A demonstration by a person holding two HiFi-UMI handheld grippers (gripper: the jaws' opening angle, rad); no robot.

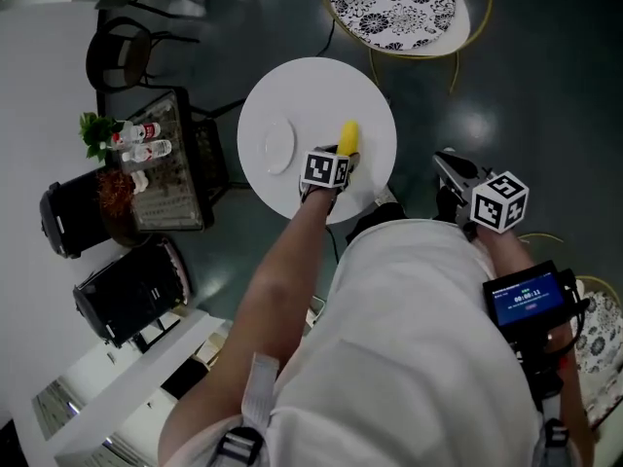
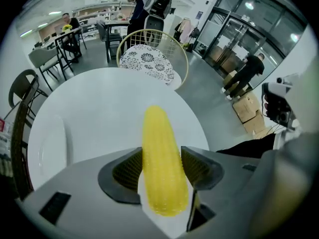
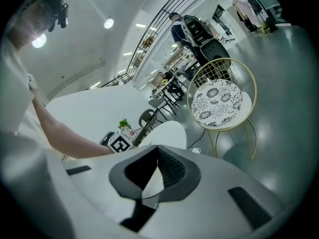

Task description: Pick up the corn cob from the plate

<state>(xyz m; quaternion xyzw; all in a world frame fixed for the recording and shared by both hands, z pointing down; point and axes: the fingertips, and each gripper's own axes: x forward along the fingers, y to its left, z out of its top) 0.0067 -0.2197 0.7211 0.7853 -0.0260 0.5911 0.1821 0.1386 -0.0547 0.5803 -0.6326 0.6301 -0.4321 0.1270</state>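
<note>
Corn cob (image 2: 162,158): plain yellow, rows of small kernels, blunt rounded tip, no husk. It sits lengthwise between the pads of the left claw (image 2: 159,164), which are closed against its two sides; the tip sticks out well past them. From the head view the cob (image 1: 348,136) is over the right half of the counter (image 1: 311,86), apart from the plate (image 1: 279,146), which lies just left of it. Cannot tell whether the cob touches the counter top.

Right claw (image 3: 155,156): pads closed tip to tip, nothing in them, held off the counter's right edge over the floor (image 1: 526,95).

Counter is round, white, bare apart from the white plate. Floor dark and glossy. Wire-framed chair (image 1: 394,3) with a black-and-white patterned cushion on the far side. Low side table (image 1: 156,163) with bottles and a small green plant to the left.
</note>
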